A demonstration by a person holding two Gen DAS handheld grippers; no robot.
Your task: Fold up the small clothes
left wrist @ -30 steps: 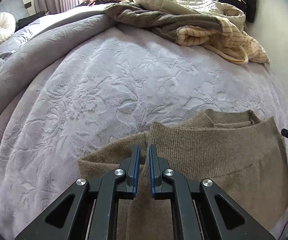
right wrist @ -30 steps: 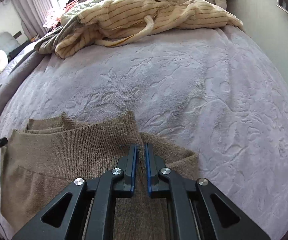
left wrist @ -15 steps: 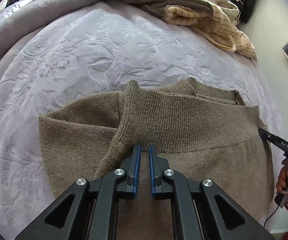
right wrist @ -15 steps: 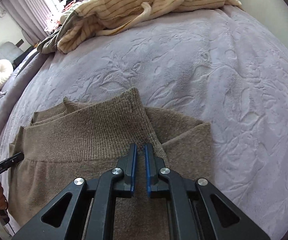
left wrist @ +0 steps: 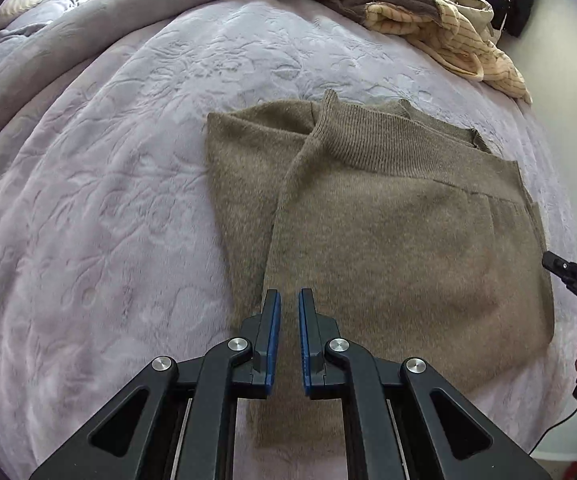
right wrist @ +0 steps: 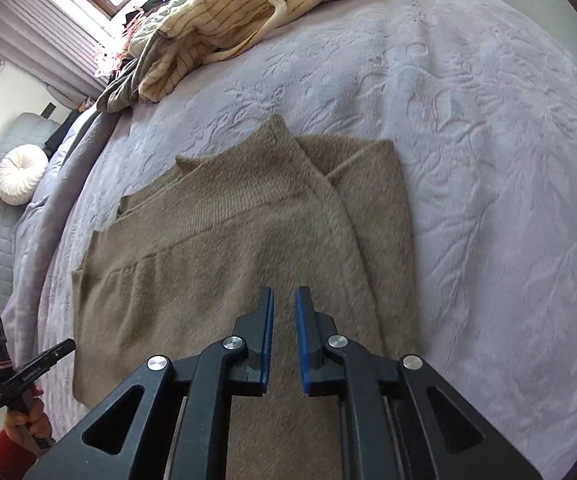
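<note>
A brown knitted garment lies folded flat on the lavender bedspread, its ribbed hem on top at the far side. My left gripper hovers over the garment's near left part, shut, with no cloth pinched between its pads. In the right wrist view the same garment spreads left of my right gripper, whose jaws are opening with nothing between them. Each gripper shows at the edge of the other's view: the right gripper and the left gripper, each in a person's hand.
A heap of cream striped and grey clothes lies at the far end of the bed, also in the right wrist view. A round white cushion sits on a grey sofa to the left. Bare bedspread lies right of the garment.
Both grippers have drawn back toward the near side. The ribbed hem corners that were between their fingertips now lie flat, far ahead of them. The right jaws have parted a little.
</note>
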